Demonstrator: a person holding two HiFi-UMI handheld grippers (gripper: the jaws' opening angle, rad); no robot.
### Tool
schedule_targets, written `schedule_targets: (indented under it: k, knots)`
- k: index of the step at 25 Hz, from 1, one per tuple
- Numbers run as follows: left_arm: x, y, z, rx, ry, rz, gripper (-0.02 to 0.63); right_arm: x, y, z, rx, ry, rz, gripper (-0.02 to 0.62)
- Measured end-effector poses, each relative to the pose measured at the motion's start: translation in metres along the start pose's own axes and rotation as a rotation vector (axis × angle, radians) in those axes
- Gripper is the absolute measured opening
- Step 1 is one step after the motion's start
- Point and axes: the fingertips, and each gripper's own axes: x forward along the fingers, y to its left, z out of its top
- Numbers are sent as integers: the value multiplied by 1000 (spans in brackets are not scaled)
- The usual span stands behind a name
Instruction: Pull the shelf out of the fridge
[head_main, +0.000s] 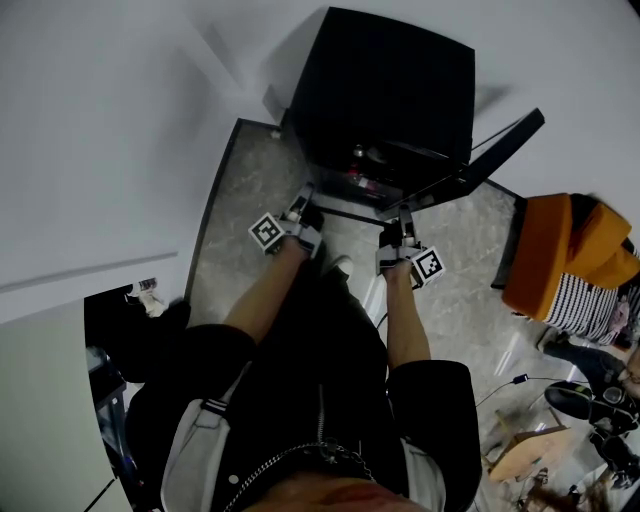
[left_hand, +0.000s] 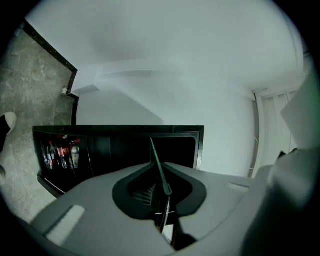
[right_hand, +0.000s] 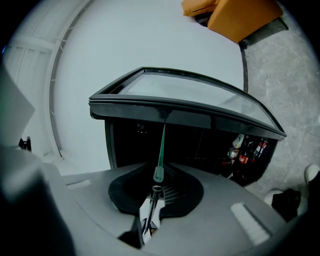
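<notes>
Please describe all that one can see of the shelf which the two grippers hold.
The shelf is a thin, flat pane, glass by its look, with a greenish edge. Both gripper views show it edge-on as a narrow line. The left gripper and the right gripper are each shut on it, holding it in front of the open black fridge.

White walls (head_main: 100, 120) round me, flat even light. Grey marbled floor (head_main: 250, 190) w/ a dark strip (head_main: 212, 200) along its edge. To my right — an orange seat (head_main: 560, 250), striped fabric (head_main: 585, 305) beside it, cable (head_main: 519, 379) trailing on the floor nearby.
</notes>
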Motion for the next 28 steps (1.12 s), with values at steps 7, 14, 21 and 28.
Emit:
schedule_targets:
  k: [7, 14, 21, 28]
  knots:
    - [-6, -7, 0, -7, 3, -17, 26, -7, 5, -5, -21, -7, -1, 28]
    - [-14, -14, 2, -9, 30, -30, 29, -20, 14, -13, -38, -43, -1, 31]
    - [-31, -22, 0, -13, 60, -46, 29, -42, 21, -26, -49, -72, -1, 31]
    - [-54, -29, -5, -23, 72, -53, 29, -64, 30, -40, -49, -85, 14, 31]
